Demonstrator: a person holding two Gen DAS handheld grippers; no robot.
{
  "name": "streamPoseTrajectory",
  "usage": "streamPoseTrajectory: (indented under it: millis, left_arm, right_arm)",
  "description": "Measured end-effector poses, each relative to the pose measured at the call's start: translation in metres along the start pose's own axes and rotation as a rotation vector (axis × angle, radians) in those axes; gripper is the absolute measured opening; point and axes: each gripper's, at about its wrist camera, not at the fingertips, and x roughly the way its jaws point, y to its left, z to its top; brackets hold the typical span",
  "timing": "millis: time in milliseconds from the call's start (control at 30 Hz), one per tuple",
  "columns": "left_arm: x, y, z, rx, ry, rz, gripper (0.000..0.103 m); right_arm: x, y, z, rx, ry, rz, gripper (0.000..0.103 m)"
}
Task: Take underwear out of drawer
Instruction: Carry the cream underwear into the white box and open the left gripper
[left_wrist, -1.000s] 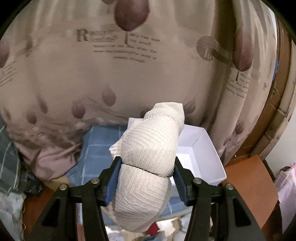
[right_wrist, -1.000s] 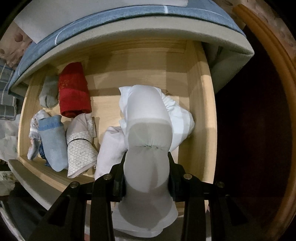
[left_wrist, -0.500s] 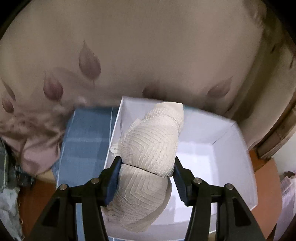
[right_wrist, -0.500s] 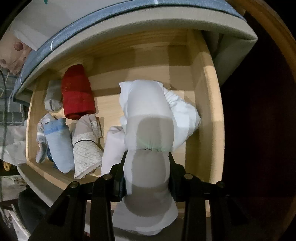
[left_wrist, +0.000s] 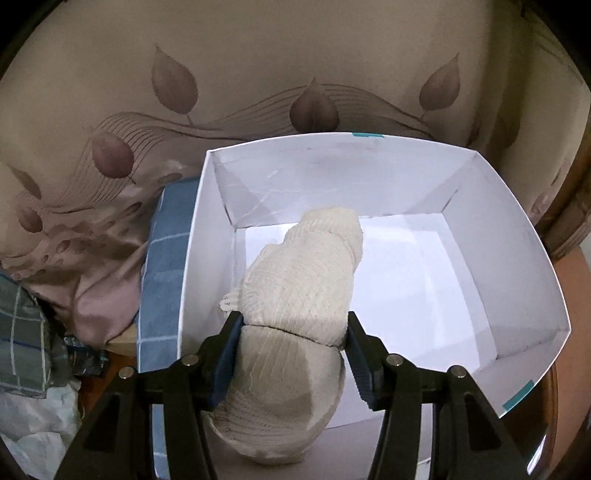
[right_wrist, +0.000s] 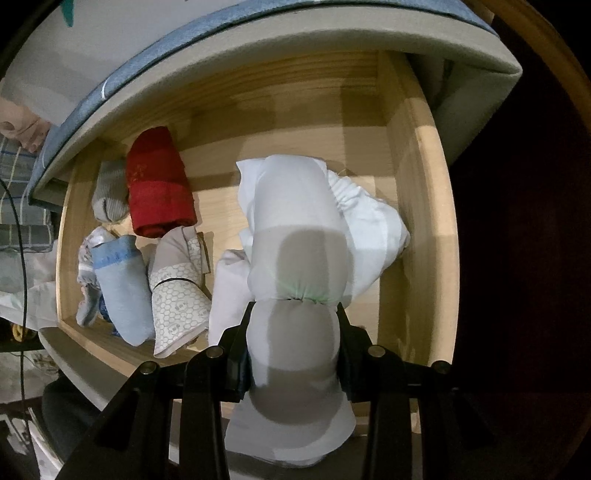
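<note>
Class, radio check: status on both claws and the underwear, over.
Left claw shut on cream roll, over white box. Right claw shut on white roll, above drawer. Nothing blocking.

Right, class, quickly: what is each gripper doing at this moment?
Left gripper: closed on a cream rolled underwear, over the white box.
Right gripper: closed on a white rolled underwear, above the wooden drawer.

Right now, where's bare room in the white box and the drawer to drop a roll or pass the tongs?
White cardboard box: floor bare right of the cream knitted roll the left tongs hold. Wooden drawer: bare boards behind, between the red rolled cloth and the white rolled garment in the right tongs. Front left is crowded with rolls.
</note>
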Motion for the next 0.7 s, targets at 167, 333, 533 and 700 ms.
streamPoseTrajectory:
  millis: [167,333,533,700]
  left_arm:
    - [-0.009,0.007,-0.014,-0.027,0.012,-0.002,0.055]
    - [-0.014,0.008,-0.026,-0.036,0.016,0.02,0.055]
    - [-0.012,0.009,-0.028,-0.032,0.024,0.05,0.055]
    - [-0.011,0.007,-0.026,-0.037,0.022,0.07,0.058]
  right_arm:
    - [0.001,-0.001,0.0,0.009,-0.001,0.008,0.034]
    - [0.001,-0.002,-0.001,0.014,-0.005,0.007,0.034]
    - [0.001,-0.002,-0.001,0.018,-0.006,0.01,0.034]
    - [0.002,-0.003,-0.001,0.022,-0.007,0.015,0.034]
